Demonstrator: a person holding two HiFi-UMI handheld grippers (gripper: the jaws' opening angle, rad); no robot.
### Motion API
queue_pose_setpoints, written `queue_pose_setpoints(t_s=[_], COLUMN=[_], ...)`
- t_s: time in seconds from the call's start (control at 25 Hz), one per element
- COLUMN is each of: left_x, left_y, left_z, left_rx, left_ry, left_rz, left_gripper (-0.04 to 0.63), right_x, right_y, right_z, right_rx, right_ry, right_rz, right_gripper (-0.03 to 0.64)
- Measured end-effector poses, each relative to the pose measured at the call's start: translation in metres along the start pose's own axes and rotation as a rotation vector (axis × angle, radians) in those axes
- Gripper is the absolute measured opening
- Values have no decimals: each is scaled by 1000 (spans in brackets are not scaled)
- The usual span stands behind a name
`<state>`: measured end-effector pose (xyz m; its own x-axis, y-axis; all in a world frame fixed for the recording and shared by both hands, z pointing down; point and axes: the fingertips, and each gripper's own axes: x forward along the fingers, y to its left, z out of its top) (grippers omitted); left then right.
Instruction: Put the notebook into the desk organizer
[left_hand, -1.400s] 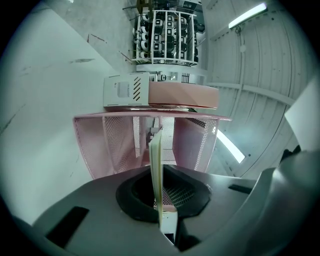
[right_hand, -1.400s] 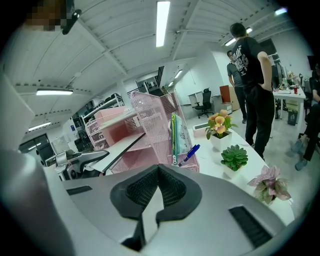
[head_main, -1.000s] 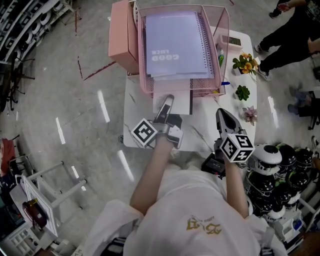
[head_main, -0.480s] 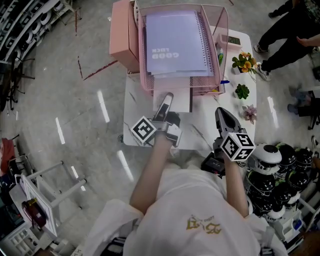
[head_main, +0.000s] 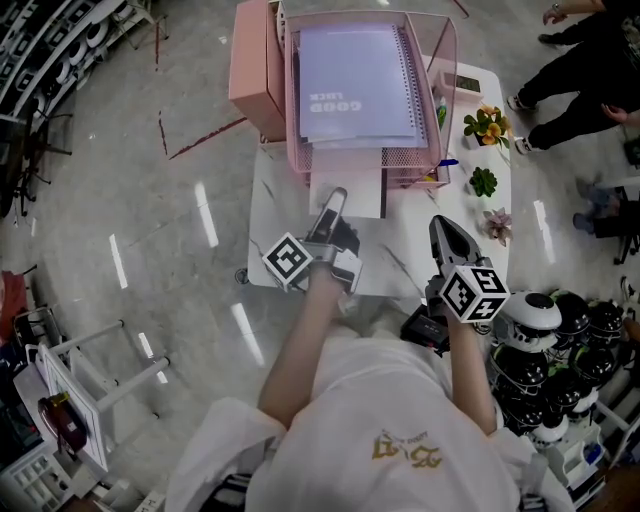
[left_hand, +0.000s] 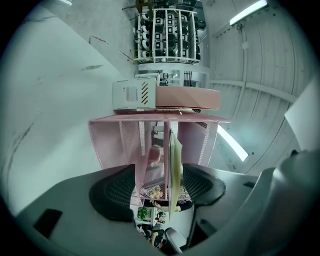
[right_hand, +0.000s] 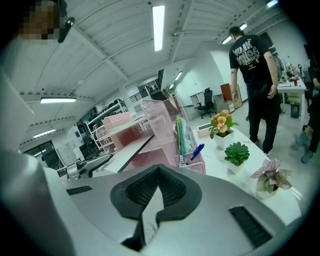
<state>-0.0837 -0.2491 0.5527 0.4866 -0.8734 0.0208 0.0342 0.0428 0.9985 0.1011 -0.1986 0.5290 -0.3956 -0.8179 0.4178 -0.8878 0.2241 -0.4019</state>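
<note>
A pink mesh desk organizer (head_main: 445, 60) stands at the table's far side with a lavender spiral notebook (head_main: 355, 80) lying in its top tray. A second, pale notebook (head_main: 362, 190) sticks out of the lower tray toward me. My left gripper (head_main: 336, 200) points at that near edge, and its jaws are opening. In the left gripper view the thin notebook edge (left_hand: 175, 165) stands between the pads of the left gripper (left_hand: 159, 187) with a gap on each side. My right gripper (head_main: 446, 228) hovers near the table's front right; its tips (right_hand: 159, 172) meet with nothing held.
Three small potted plants (head_main: 487, 125) (head_main: 485, 183) (head_main: 497, 226) line the white table's (head_main: 280, 230) right side. A pen holder (head_main: 440, 112) hangs on the organizer's right, a pink box (head_main: 258, 65) on its left. People (head_main: 590, 60) stand at the far right.
The left gripper's jaws have spread apart around the lower notebook's edge. Both grippers stay nearly where they were. The people at the right have shifted.
</note>
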Motion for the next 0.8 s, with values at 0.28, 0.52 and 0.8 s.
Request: queue_pose_setpoints(t_s=[0.28,0.52,0.8], left_x=[-24,-48,-66], left_y=[5,-8,-32], left_z=[-1,-9,-17], left_rx=[-6,-10,16], left_ry=[-15,-22,-27], left_rz=[6,-27,-86], left_gripper=[299,293,213], right_x=[-11,-24,-39], right_y=[14,28,47], right_z=[-5,-10,-9], right_rx=[-8,-16,-32], right_ry=[-10,-23,-55], right_rz=[25,48,86], right_gripper=[9,9,9])
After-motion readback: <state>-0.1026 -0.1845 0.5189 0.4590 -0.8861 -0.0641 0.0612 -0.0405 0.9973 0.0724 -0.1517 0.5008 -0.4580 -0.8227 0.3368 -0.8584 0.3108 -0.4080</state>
